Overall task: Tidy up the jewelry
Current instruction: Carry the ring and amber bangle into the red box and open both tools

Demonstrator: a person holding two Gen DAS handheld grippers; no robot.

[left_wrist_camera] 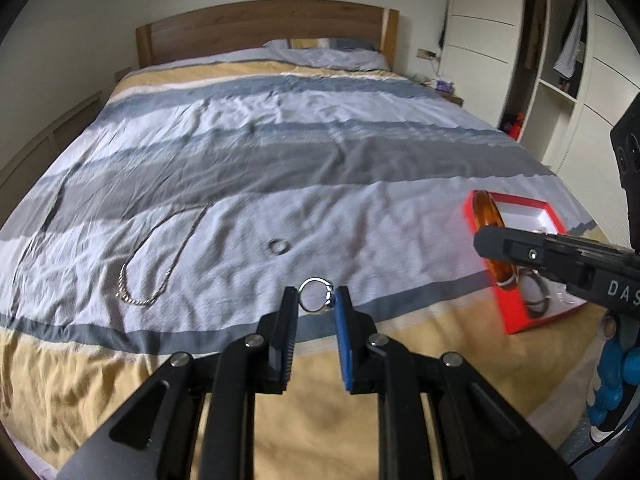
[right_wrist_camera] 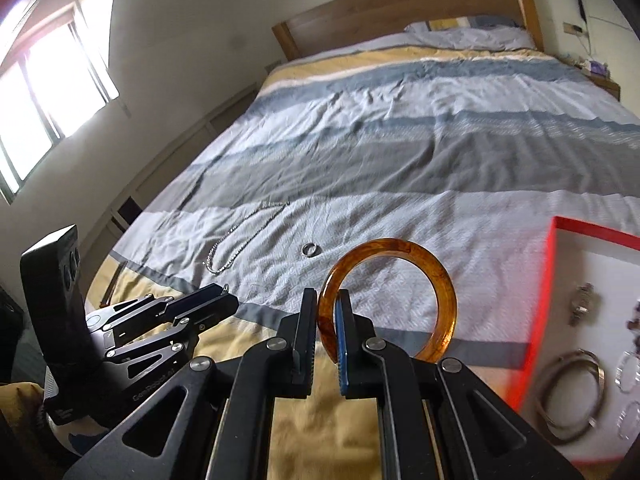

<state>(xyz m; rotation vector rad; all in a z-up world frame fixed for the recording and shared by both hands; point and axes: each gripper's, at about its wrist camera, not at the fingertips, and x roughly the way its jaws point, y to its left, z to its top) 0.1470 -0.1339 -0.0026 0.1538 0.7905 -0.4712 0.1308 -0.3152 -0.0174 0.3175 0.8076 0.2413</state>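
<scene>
**Silver and amber, both headed for the red box**

Silver chain (left_wrist_camera: 160,256) lies looped toward the bed's (left_wrist_camera: 280,152) left edge, a loose ring (left_wrist_camera: 277,246) mid-cover beside it. Left tongs (left_wrist_camera: 316,300) pinch a thin silver ring (left_wrist_camera: 315,295) upright at its sides, lifted off the cover, likely for carrying. Right tongs (right_wrist_camera: 325,308) clamp a glossy amber bangle (right_wrist_camera: 388,300) by its rim, just beside the red box (right_wrist_camera: 540,288) near the bed's right edge, where metal bangles (right_wrist_camera: 572,396) lie.

Both wrist views bedward (shared bed (left_wrist_camera: 280,152))
</scene>
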